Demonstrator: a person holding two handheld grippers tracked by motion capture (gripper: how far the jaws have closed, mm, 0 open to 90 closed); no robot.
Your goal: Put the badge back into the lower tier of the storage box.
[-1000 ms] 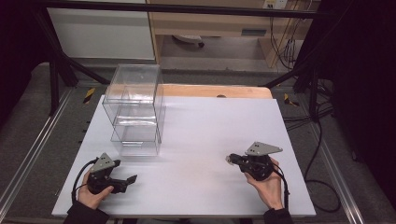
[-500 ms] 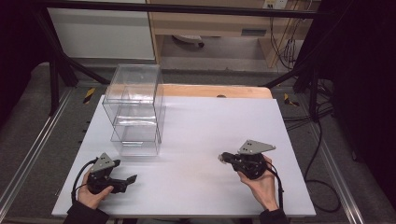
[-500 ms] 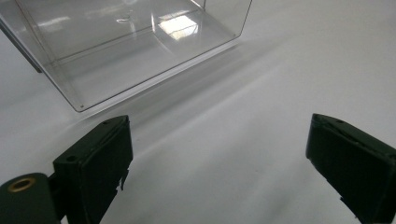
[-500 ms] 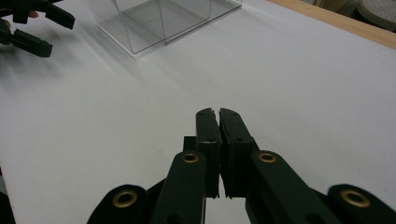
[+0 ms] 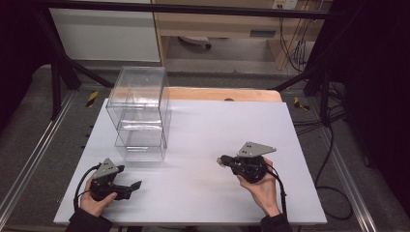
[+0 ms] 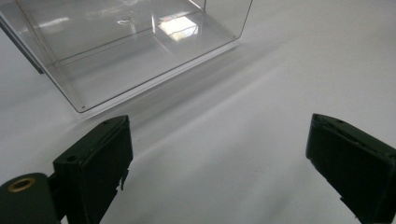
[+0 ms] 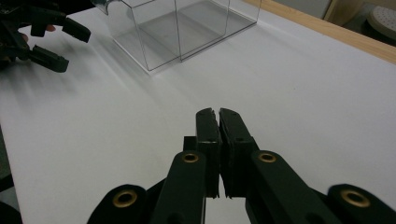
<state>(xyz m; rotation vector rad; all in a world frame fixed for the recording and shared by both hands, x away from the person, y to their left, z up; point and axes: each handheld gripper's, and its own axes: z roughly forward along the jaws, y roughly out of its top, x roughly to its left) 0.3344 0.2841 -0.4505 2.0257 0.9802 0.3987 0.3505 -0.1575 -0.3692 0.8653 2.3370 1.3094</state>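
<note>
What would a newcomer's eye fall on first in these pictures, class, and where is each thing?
First, the clear plastic stacked box standing at the far left of the white table. Next, the two black hand-held grippers near the front edge: the left gripper with its jaws spread wide, and the right gripper with its jaws pressed together on nothing.

A lab: framed white table [image 5: 203, 140], trailing cables [image 5: 333, 145], dark curtains [image 5: 377, 72].

The high view looks forward and down on the whole white table [image 5: 208, 135]. Each gripper view sits low and close above it, and both share the clear box [image 6: 130, 42] at upper left of frame.
</note>
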